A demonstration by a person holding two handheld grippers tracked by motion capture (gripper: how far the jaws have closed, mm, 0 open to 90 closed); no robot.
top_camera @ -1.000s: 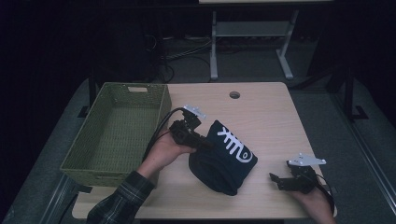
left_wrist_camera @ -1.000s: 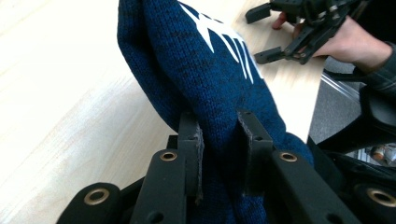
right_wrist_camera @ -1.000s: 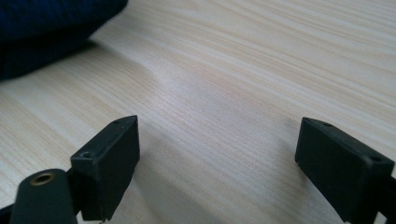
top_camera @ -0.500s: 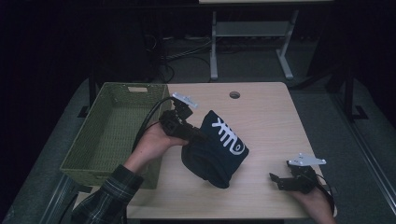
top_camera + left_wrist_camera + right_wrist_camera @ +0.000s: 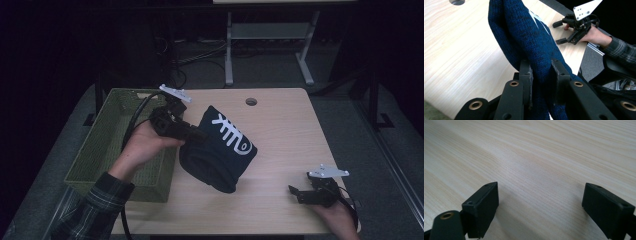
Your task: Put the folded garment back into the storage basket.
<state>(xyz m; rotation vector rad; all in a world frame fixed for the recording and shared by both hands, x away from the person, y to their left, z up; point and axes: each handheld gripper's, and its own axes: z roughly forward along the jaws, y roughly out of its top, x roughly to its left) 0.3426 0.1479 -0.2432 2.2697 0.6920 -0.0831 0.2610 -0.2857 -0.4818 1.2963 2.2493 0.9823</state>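
Note:
A dark blue knitted garment [image 5: 220,150] with a white fish-bone print hangs off the table, its lower end just above the wood. My left gripper [image 5: 192,134] is shut on its left edge, beside the basket; in the left gripper view the knit [image 5: 529,42] is pinched between both pads [image 5: 527,82]. My right gripper [image 5: 296,194] rests low at the table's front right corner, open, with only bare wood [image 5: 541,182] between its jaws. The left gripper view also catches that right gripper [image 5: 560,32] farther off.
A green woven basket [image 5: 107,145] stands at the table's left edge, next to my left hand. The light wooden table [image 5: 285,135] has a round cable hole [image 5: 251,101] near its far edge. Dark floor and a white desk frame lie beyond.
My left gripper has risen and shifted left toward the basket, lifting the garment up off the table. The right gripper has stayed where it was.

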